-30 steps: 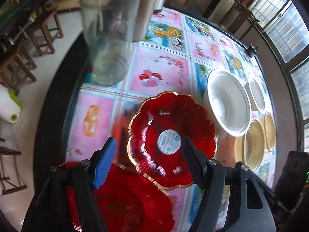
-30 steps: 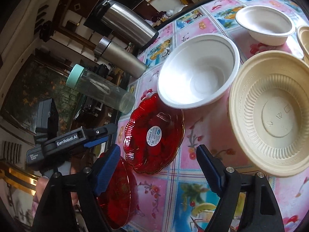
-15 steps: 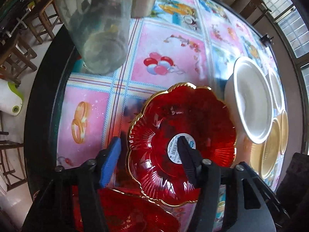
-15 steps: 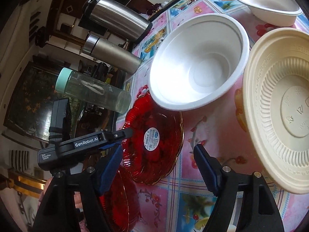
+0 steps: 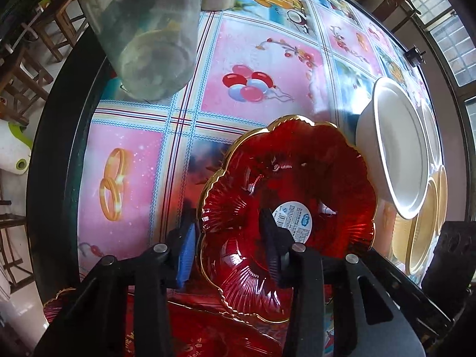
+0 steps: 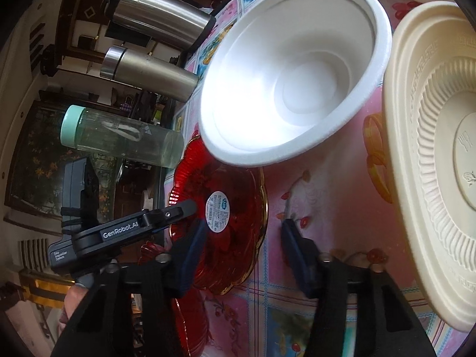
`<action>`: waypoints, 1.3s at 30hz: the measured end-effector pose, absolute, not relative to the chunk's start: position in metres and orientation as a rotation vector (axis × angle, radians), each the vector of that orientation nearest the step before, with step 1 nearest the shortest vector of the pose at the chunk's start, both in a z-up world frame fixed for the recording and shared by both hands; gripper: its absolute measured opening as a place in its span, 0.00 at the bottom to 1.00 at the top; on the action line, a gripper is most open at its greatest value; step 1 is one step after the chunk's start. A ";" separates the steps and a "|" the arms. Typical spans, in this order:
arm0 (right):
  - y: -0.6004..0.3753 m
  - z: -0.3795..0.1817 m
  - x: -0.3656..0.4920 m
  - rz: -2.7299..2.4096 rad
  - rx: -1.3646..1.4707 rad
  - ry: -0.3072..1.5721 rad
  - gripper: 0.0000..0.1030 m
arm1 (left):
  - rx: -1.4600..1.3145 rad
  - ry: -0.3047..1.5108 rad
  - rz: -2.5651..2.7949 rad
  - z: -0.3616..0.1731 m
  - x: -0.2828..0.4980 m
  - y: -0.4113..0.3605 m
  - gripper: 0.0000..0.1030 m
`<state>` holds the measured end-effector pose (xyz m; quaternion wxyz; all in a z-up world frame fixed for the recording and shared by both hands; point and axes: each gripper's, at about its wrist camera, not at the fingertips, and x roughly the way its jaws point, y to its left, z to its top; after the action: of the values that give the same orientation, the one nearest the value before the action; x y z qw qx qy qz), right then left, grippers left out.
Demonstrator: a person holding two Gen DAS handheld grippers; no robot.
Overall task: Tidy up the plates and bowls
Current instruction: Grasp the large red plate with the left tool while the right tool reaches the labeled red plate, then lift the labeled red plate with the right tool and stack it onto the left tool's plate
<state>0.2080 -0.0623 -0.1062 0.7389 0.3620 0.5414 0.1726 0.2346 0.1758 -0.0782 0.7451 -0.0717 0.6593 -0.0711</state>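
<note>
- The table (image 5: 244, 68) is covered by a glossy cloth printed in pink and blue squares, bordered by a dark curved edge; bare cloth is left open between the bottle and the red plate.
- A ribbed cream plate (image 6: 440, 154) of thin plastic is seen at the right of the right wrist view, its rim lying just beside the white bowl.
- The white bowl (image 6: 297, 74) is smooth and deep, with a thick rolled rim; its near rim overlaps the red plate in the right wrist view, and whether they touch cannot be told.
- The red plate (image 5: 285, 208) is of glassy, fluted material with a scalloped gilt edge and a round paper label at its centre; it is seen on the table beside the white bowl.
- A second red plate (image 5: 208, 333) is partly seen below it, near the table's edge.
- A clear bottle (image 6: 119, 134) with a mint cap and two steel flasks (image 6: 154, 20) are seen at the far side.
- The left claw (image 5: 229, 244) is held about half open, one finger outside the red plate's rim and the other over its inside; a firm grip cannot be confirmed.
- The right claw (image 6: 244, 244) is spread wide and holds nothing, with its left finger over the red plate and its right finger over bare cloth.
</note>
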 end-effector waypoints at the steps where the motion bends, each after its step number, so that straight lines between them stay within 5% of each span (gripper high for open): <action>1: -0.062 -0.108 0.209 0.374 0.790 1.189 0.36 | -0.153 1.442 -0.157 -0.078 0.234 0.176 0.36; 7: -0.057 -0.111 0.212 0.334 0.737 1.185 0.09 | -0.122 1.439 -0.148 -0.081 0.237 0.168 0.23; 27: -0.063 -0.088 0.197 0.393 0.727 1.044 0.09 | -0.093 1.315 -0.088 -0.041 0.226 0.172 0.18; 39: -0.068 -0.028 0.153 0.467 0.706 0.833 0.09 | -0.069 1.157 -0.104 0.024 0.185 0.159 0.18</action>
<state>0.1528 -0.0685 -0.0282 0.8286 0.3328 0.3926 0.2202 0.1851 0.1592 0.0242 0.8355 -0.0327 0.5463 -0.0492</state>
